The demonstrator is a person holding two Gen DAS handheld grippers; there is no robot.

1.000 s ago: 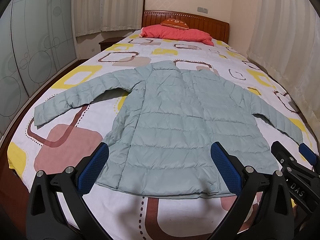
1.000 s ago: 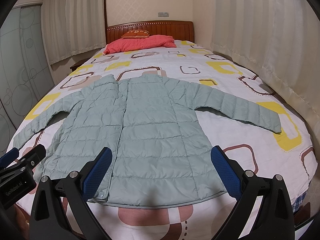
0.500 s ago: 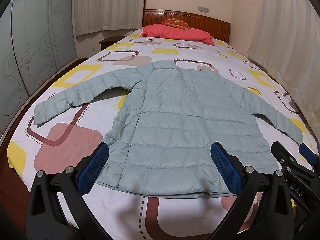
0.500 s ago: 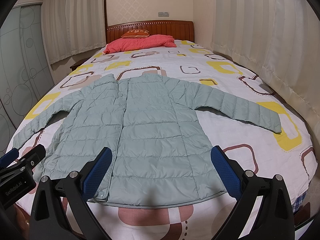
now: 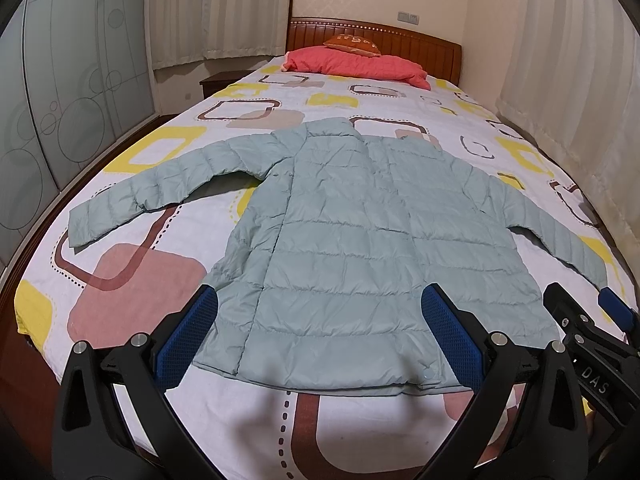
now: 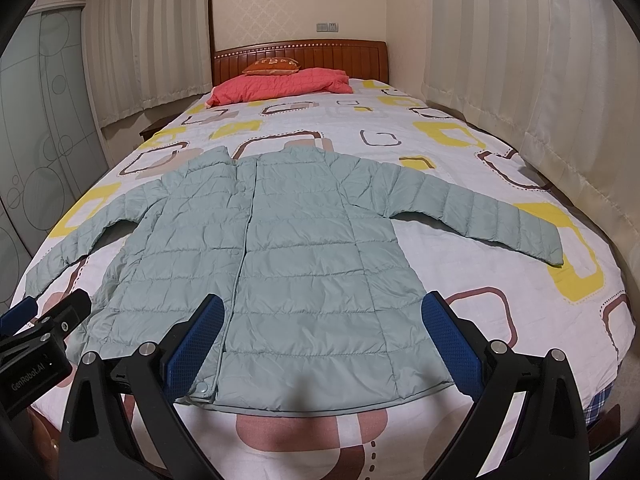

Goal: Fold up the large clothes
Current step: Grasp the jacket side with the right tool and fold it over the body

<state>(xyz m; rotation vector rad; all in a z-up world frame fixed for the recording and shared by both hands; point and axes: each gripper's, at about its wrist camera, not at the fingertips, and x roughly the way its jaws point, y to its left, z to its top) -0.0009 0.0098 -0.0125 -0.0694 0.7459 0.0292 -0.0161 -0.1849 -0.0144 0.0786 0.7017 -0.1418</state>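
A pale green quilted jacket [image 5: 360, 240] lies flat and face up on the bed, sleeves spread to both sides, hem toward me; it also shows in the right wrist view [image 6: 288, 256]. My left gripper [image 5: 320, 332] is open and empty, held above the hem on the jacket's left half. My right gripper [image 6: 320, 340] is open and empty above the hem on the right half. The right gripper shows at the right edge of the left wrist view [image 5: 592, 332], and the left gripper at the left edge of the right wrist view [image 6: 44, 324].
The bed [image 5: 132, 292] has a white cover with yellow, brown and pink squares. A pink quilt [image 5: 356, 66] and an orange cushion [image 5: 352, 42] lie by the wooden headboard [image 6: 344, 54]. Curtains hang on the right, glass wardrobe doors [image 5: 60, 120] on the left.
Both views have shifted very slightly; the jacket lies the same and both grippers stay open above the hem.
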